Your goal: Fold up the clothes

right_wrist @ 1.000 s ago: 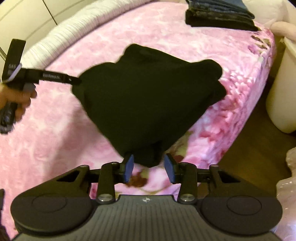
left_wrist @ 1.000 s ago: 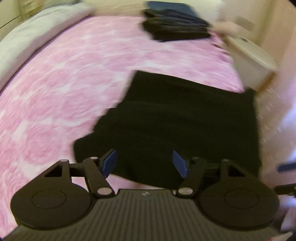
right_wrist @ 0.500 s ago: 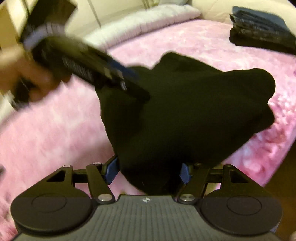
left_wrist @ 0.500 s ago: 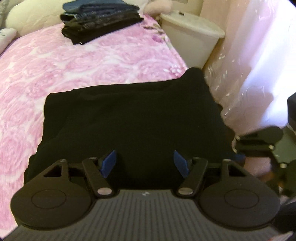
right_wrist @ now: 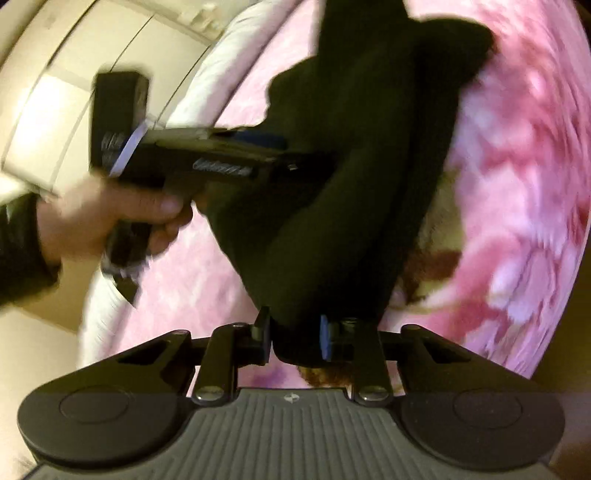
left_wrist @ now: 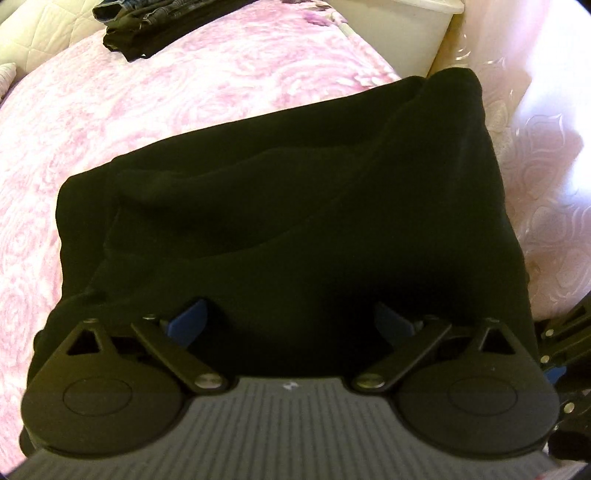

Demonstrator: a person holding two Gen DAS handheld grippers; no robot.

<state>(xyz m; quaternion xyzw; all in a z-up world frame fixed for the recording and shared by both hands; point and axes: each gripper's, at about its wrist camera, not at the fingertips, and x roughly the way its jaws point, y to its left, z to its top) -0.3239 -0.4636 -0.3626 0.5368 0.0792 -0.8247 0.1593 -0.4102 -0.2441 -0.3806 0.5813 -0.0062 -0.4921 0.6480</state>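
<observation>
A: The folded black fleece garment (left_wrist: 295,221) hides the bed beneath it, and the dark stack of folded clothes (left_wrist: 147,22) is cut off at the top edge.

B: In the right wrist view the person's left hand (right_wrist: 110,218) is smeared, perhaps by motion.

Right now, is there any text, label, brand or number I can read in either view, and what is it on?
No legible text in either view.
Left gripper body, right wrist view: a pale printed strip, too motion-blurred to read.
Left gripper base: a small white emblem, no letters.
Right gripper base: the same emblem, no letters.
Black garment: no visible tag.
</observation>
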